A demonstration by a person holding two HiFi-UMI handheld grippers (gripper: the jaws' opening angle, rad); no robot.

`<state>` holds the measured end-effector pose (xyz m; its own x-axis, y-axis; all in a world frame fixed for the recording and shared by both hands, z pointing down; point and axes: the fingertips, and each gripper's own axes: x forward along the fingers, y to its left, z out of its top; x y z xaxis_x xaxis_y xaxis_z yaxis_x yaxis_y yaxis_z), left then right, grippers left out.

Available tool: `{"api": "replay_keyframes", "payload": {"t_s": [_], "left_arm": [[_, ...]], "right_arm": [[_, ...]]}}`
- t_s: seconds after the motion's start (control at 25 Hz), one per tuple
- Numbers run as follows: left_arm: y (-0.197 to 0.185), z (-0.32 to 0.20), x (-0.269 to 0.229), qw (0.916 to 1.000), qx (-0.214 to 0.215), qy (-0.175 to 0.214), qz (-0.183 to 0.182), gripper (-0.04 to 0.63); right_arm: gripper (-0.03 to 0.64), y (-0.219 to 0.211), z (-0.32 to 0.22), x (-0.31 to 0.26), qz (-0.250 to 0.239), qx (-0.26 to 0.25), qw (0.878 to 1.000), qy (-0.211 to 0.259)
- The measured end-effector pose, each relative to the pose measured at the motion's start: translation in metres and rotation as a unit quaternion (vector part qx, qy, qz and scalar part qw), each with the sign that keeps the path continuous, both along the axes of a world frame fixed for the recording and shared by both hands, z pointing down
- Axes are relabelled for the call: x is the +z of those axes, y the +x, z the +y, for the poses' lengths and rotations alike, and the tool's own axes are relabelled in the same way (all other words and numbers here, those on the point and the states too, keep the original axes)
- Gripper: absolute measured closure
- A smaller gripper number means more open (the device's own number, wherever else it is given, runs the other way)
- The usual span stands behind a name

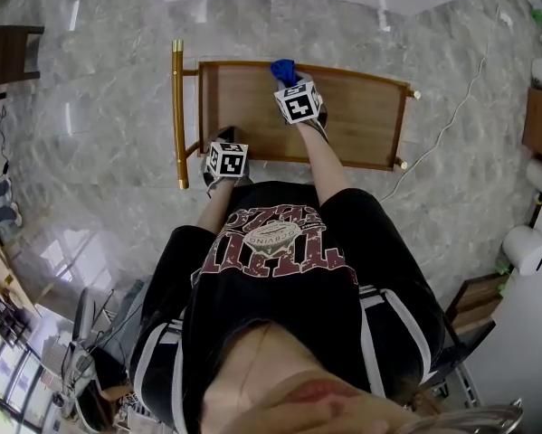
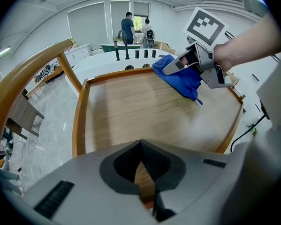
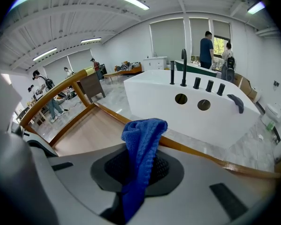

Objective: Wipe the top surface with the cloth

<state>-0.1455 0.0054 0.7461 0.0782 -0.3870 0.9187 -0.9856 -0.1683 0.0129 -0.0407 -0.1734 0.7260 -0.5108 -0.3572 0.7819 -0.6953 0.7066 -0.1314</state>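
The wooden top of a rimmed cart lies below me, with a gold handle bar at its left end. My right gripper is shut on a blue cloth near the top's far edge. In the left gripper view the cloth hangs from the right gripper just over the wood. In the right gripper view the cloth bunches up out of the jaws of that gripper. My left gripper is at the near left edge, its jaws shut on nothing.
A white counter with black fittings stands just past the cart's far rim. Several people stand in the background. A white cable runs over the marble floor at the right. A dark table is at the far left.
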Motion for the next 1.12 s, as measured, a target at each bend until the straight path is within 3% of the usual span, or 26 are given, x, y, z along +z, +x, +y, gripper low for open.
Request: {"api": "replay_keyframes", "payload": {"t_s": [1.12], "left_arm": [[0.002, 0.0, -0.001, 0.9999, 0.001, -0.003, -0.011, 0.549]], "right_arm": [[0.56, 0.096, -0.015, 0.0, 0.036, 0.051, 0.998, 0.006]]}}
